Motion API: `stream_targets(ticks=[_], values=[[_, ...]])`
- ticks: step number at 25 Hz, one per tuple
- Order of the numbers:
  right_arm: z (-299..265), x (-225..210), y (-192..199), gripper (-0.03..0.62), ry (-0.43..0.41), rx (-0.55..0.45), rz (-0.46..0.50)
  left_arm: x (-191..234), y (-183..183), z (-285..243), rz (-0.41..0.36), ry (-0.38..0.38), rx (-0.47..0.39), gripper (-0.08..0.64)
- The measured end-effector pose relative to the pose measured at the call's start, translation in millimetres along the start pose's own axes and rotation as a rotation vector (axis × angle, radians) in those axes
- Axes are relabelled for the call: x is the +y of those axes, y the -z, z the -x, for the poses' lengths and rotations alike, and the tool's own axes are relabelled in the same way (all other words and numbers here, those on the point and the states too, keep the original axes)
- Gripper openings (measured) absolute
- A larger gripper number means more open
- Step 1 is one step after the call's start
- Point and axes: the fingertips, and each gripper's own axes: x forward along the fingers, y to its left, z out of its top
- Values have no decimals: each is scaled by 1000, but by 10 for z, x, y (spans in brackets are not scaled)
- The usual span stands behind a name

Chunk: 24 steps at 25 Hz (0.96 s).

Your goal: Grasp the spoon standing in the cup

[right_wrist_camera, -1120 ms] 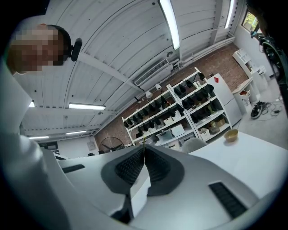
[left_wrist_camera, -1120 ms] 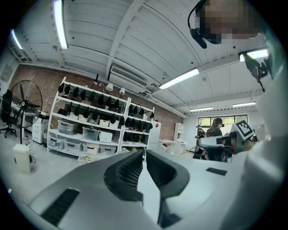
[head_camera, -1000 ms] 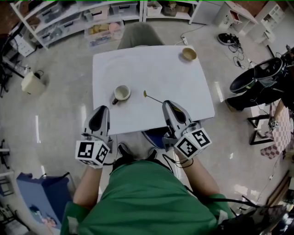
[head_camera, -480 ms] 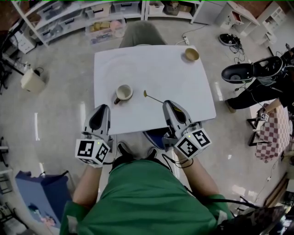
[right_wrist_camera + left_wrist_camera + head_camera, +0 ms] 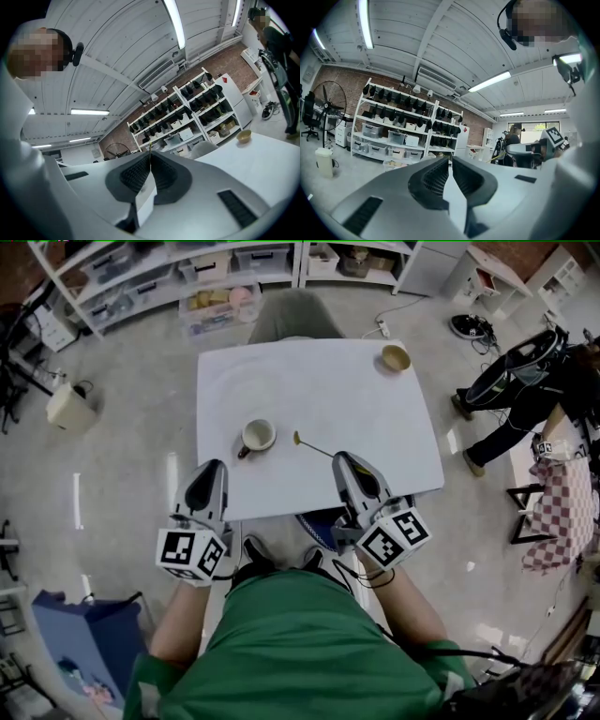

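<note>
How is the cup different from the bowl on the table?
The cup is whitish with a handle; the bowl is tan with no handle. The cup sits nearer the person, the bowl at the far right corner. Both stand upright on the white table.

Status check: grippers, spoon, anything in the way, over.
Both shut: left gripper empty, right gripper on slim gold-toned spoon handle. Spoon out of cream mug, bowl end beside it over white table. Nothing in the way.
</note>
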Motion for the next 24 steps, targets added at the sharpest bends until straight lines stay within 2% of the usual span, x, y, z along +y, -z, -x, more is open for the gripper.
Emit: stream_targets(ticks=[24], values=[[-38, 23, 78, 26, 6, 28, -22, 41, 48, 31, 6, -7, 26, 38]])
